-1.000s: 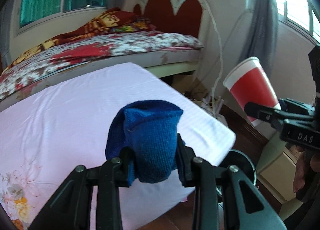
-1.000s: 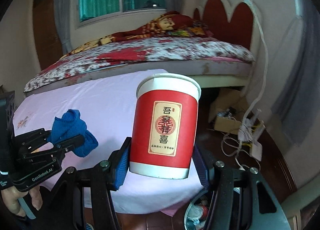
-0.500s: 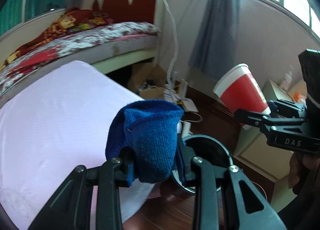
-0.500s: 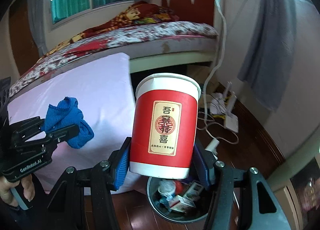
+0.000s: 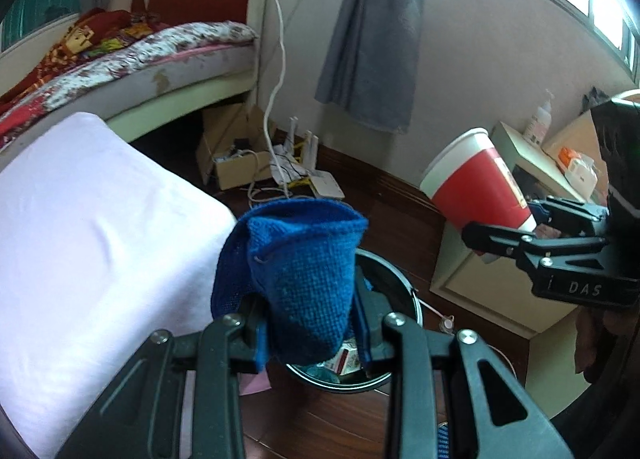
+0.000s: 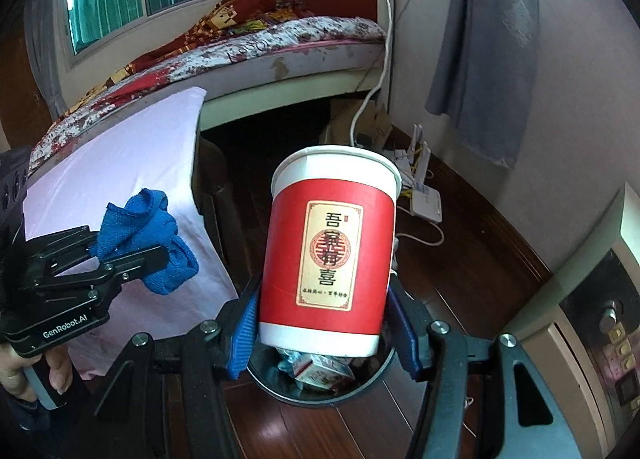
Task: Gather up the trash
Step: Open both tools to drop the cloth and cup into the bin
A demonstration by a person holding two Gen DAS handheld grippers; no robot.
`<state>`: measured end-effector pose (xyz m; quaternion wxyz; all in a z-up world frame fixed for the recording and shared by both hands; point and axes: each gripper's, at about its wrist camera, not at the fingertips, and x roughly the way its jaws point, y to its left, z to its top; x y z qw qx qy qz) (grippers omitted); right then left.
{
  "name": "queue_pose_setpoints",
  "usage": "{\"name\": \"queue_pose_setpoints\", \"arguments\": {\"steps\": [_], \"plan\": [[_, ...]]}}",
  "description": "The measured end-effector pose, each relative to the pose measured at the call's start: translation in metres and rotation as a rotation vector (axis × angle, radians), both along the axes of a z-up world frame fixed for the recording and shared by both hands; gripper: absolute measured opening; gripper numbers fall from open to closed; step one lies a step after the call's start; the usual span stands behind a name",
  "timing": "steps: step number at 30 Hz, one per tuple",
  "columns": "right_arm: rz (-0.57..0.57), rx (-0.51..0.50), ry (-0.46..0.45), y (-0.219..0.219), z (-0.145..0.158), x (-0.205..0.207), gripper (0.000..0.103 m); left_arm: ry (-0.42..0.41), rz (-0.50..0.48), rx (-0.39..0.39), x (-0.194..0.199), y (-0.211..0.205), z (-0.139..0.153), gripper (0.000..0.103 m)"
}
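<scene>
My left gripper (image 5: pixel 308 323) is shut on a crumpled blue knitted cloth (image 5: pixel 300 275), which hangs over a round black trash bin (image 5: pixel 404 299) on the floor. The same cloth (image 6: pixel 144 235) and left gripper (image 6: pixel 132 259) show at the left of the right wrist view. My right gripper (image 6: pixel 324 319) is shut on a red paper cup (image 6: pixel 332 243) with a white rim and a gold label, held upright just above the bin (image 6: pixel 320 391), which holds several pieces of packaging. In the left wrist view the cup (image 5: pixel 476 187) and right gripper (image 5: pixel 516 235) are at the right.
A table under a pink cloth (image 5: pixel 88 243) stands left of the bin. Behind it is a bed (image 5: pixel 132 59) with a red headboard. A cardboard box (image 5: pixel 236 159), cables and a white router (image 5: pixel 326 187) lie on the dark wood floor. A pale cabinet (image 5: pixel 492 287) stands right of the bin.
Both grippers swung right and down, off the pink table and over the floor. The trash bin came into view below them. Cloth and cup stay gripped.
</scene>
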<state>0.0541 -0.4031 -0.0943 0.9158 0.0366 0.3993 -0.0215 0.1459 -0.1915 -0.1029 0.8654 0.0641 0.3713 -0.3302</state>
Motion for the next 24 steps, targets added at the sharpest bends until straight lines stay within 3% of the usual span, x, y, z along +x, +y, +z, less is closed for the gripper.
{"name": "queue_pose_setpoints", "arguments": {"steps": [19,23,24], "plan": [[0.152,-0.065,0.197,-0.016,-0.107,0.018,0.060,0.221,-0.076,0.039,0.017,-0.042,-0.083,0.037],[0.189,-0.064,0.226,-0.016,-0.125,0.026,0.061,0.245,-0.086,0.042,0.019,-0.046,-0.094,0.043],[0.196,-0.073,0.230,-0.016,-0.129,0.029,0.061,0.257,-0.088,0.037,0.019,-0.046,-0.096,0.052]]}}
